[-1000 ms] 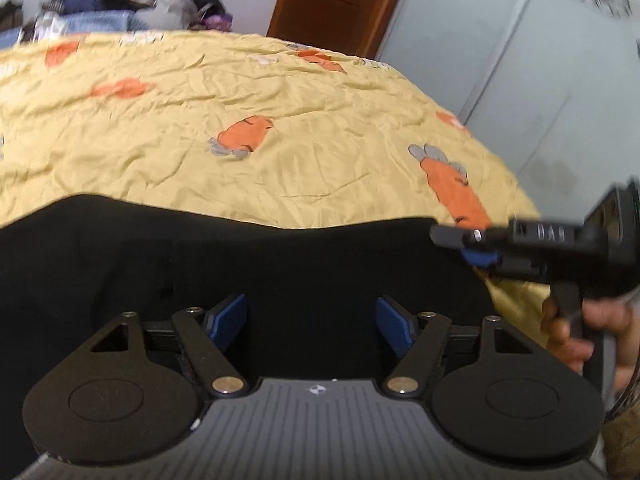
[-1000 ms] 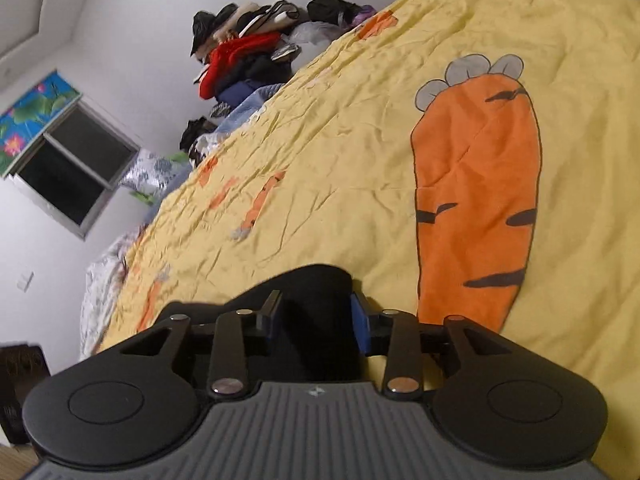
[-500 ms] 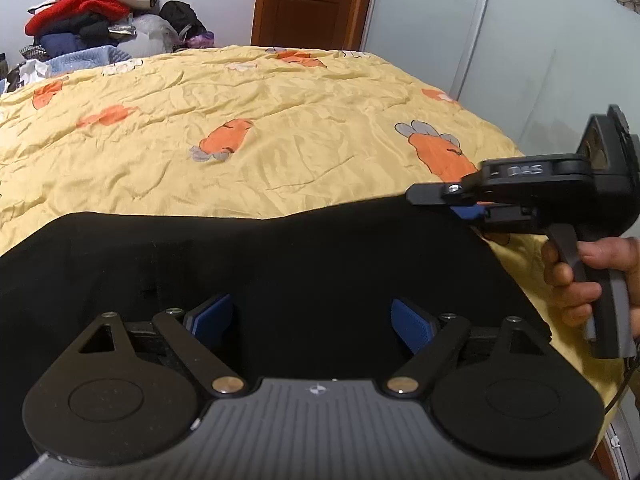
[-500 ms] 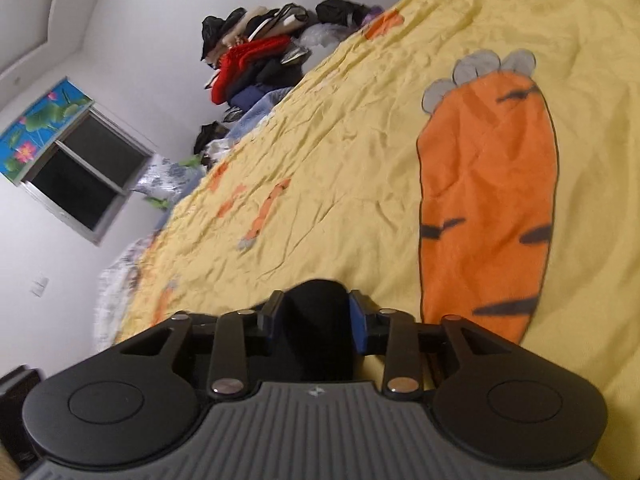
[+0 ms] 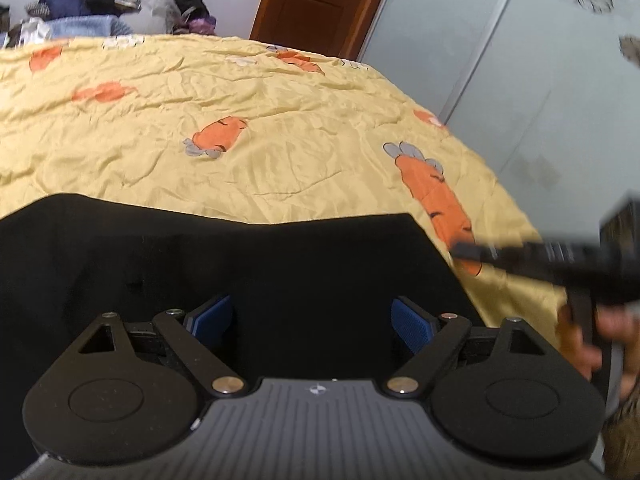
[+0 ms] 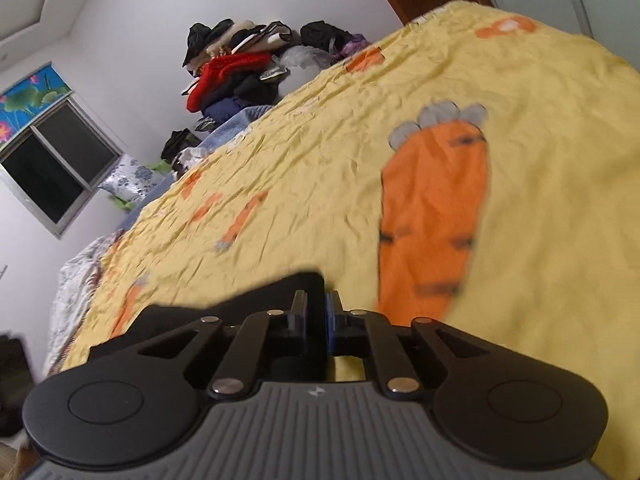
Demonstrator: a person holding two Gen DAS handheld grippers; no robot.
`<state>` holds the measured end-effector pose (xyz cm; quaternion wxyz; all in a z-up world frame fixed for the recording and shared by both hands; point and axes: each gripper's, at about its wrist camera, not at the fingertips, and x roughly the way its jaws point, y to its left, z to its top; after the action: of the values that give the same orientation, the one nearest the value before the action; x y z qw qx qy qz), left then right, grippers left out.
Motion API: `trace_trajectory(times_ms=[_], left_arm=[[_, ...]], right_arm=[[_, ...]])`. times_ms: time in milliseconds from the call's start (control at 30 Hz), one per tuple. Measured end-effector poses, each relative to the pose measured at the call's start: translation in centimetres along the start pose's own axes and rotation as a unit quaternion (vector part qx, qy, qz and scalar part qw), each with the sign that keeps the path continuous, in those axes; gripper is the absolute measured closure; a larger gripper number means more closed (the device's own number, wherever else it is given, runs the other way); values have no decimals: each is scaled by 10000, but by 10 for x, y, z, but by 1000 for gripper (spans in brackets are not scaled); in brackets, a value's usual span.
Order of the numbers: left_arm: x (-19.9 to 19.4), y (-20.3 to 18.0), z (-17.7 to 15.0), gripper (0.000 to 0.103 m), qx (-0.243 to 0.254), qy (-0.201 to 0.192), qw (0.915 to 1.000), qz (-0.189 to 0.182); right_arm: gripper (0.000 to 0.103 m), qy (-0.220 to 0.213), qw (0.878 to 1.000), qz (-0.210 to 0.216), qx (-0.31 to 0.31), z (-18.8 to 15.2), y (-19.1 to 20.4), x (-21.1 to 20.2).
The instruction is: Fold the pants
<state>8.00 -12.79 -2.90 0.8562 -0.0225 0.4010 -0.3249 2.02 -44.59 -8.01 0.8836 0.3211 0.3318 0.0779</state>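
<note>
Right gripper (image 6: pixel 316 322): jaws closing, now nearly pressed together on a corner of the black pants (image 5: pixel 248 276); half a second back the gap was clearly wider with the cloth loose between the pads. Blur on the bedspread (image 6: pixel 320 184) says this hand is on the move. Judgement: the grab on the right corner is about made, so the fold can start from that side.

Left gripper (image 5: pixel 312 316): jaws spread wide, wider than a second ago, blue pads (image 5: pixel 210 316) hovering over black cloth, pinching nothing. It has not yet taken its own corner; likely that comes next before any lift.

Pants lie flat across the near edge of the bed, their far hem running left to right, right corner near the bed's right edge where the right gripper shows in the left view.

Beyond the hem the yellow carrot-print bedspread is bare all the way to the far edge, plenty of room to carry cloth forward. Clothes pile (image 6: pixel 236 76) sits past the far left corner, well apart. Right edge drops off close beside the sliding doors (image 5: pixel 500 80); little slack there.
</note>
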Motion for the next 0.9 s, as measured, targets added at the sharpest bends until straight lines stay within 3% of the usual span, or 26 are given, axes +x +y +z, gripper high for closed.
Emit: trace_trajectory(times_ms=[67,100,200,233,333,367,400,433,533,633,700,800,867,900], left_arm=[[0,0,2,16,-46,-4,10000,-6],[1,0,1,16,-34,-8,10000,22],[2,-4,-1,16,115,-14,9999,88],[4,-7,-3,16,208,21,9997,139],[7,-14,-9,15,525,46,9982,287],[6,-16,-10,15,618,42,9976,318],[5,-16,-11,15,660,28,9973,328],[2,-15,-11,16,645,-2,9974,326],[-8,-2,-9,15,385,-132,9985,363],[-23,22,-5,15,30,-317,9976,621],[-32,40,-4,14,-234,-431,9953,838],[-37,67,-5,13,-562,-343,9916,1116],[-39,81,-7,13,-695,-303,9898,1207],[-39,84,-7,13,-679,-227,9897,1239]], right_arm=[[88,205,9997,77,129,-15,-6,-7],[80,264,9993,153,237,-23,-9,-10],[61,187,9979,570,251,-43,-8,-21],[60,179,9980,574,169,-47,-4,-22],[62,326,9975,531,-318,-56,13,-24],[66,365,9975,393,-462,-57,18,-24],[78,400,9973,191,-593,-58,23,-25],[82,408,9971,91,-636,-58,25,-27],[83,408,9962,-99,-763,-58,32,-30],[82,-21,9941,-580,-920,-56,47,-37],[82,-384,9853,-975,-1347,-52,67,-38],[80,-389,9799,-836,-1767,-45,95,-20],[70,-129,9812,-516,-1853,-44,106,4],[55,63,9803,-485,-1912,-45,109,16]])
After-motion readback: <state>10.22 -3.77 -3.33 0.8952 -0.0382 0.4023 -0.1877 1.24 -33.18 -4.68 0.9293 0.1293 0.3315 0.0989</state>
